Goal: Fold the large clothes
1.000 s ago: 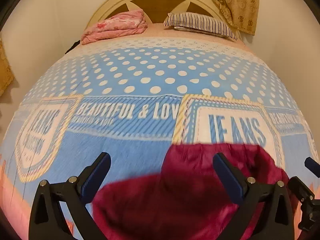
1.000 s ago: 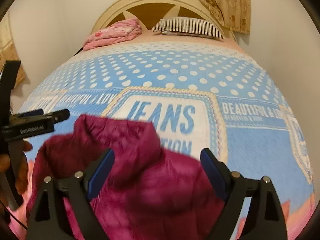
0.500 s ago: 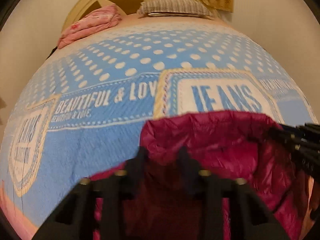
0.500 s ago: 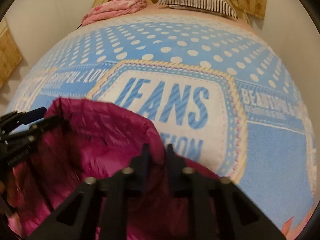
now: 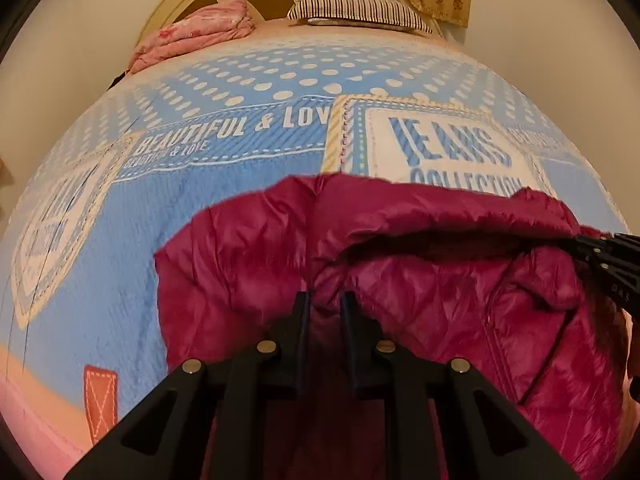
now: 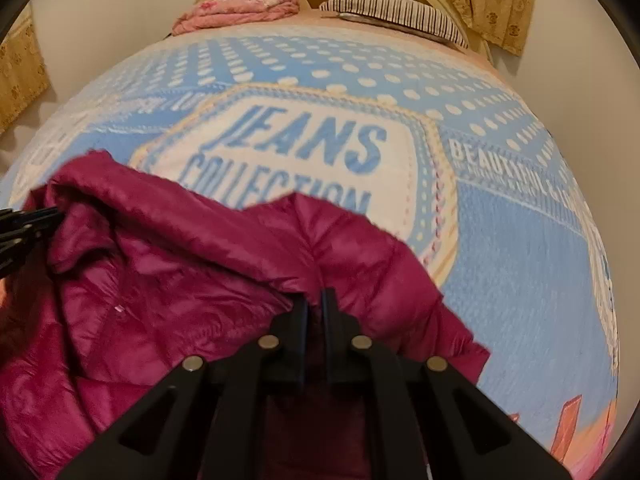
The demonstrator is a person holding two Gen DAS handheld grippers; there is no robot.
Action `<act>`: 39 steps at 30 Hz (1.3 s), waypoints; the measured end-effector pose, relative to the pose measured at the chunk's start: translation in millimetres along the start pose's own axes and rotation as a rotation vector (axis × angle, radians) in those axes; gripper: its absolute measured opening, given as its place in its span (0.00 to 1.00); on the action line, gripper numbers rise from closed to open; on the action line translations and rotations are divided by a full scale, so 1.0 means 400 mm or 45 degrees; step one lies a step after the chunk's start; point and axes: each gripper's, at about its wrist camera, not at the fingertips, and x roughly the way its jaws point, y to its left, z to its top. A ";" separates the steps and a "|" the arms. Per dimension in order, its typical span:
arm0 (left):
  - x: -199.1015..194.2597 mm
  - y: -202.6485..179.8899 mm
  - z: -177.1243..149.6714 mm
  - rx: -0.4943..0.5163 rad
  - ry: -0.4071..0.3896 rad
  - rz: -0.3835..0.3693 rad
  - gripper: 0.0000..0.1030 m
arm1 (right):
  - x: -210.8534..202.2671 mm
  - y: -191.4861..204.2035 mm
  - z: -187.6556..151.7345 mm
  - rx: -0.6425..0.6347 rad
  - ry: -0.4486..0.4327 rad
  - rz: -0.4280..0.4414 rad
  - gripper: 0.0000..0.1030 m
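Blue bedspread (image 5: 224, 216) is lying under the jacket (image 5: 440, 280). Left gripper (image 5: 323, 300) and right gripper (image 6: 314, 298) are each pinching its near edge, apparently thinly. Slick fabric risks slipping free during lifting.

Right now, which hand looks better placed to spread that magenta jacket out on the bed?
Probably the right gripper: shut on the jacket, with open blanket beyond. The left gripper, also shut on it, has similar room.
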 end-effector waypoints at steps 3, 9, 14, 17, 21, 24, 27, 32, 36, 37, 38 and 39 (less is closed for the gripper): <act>-0.072 -0.004 0.010 -0.014 -0.102 -0.017 0.17 | 0.002 0.001 -0.015 -0.008 -0.023 -0.018 0.07; -0.223 -0.004 0.081 -0.126 -0.431 0.005 0.97 | 0.017 0.013 -0.027 -0.027 -0.042 -0.055 0.07; -0.126 -0.048 0.166 -0.160 -0.355 0.014 0.97 | 0.024 0.008 -0.038 0.011 -0.072 -0.043 0.08; -0.056 -0.073 0.153 -0.120 -0.262 0.138 0.97 | 0.019 -0.003 -0.041 0.041 -0.086 -0.009 0.08; 0.027 -0.054 0.082 -0.102 -0.124 0.225 0.97 | -0.007 -0.019 -0.046 0.073 -0.109 0.045 0.09; 0.055 -0.034 0.033 -0.121 -0.071 0.206 0.97 | -0.055 -0.034 -0.055 0.122 -0.171 0.059 0.29; 0.059 -0.035 0.029 -0.118 -0.061 0.184 0.97 | -0.130 -0.045 -0.069 0.198 -0.313 0.029 0.54; -0.047 -0.039 0.084 -0.147 -0.235 0.129 0.97 | -0.178 -0.014 -0.002 0.190 -0.372 0.014 0.56; -0.104 -0.046 0.166 -0.155 -0.362 0.048 0.97 | -0.151 0.004 0.093 0.232 -0.355 0.065 0.56; -0.096 -0.044 0.177 -0.161 -0.354 0.034 0.97 | -0.131 0.005 0.114 0.246 -0.329 0.068 0.56; -0.065 -0.039 0.190 -0.178 -0.327 0.036 0.97 | -0.113 0.008 0.124 0.243 -0.303 0.066 0.56; -0.046 -0.035 0.190 -0.181 -0.300 0.053 0.97 | -0.089 0.016 0.135 0.236 -0.273 0.066 0.56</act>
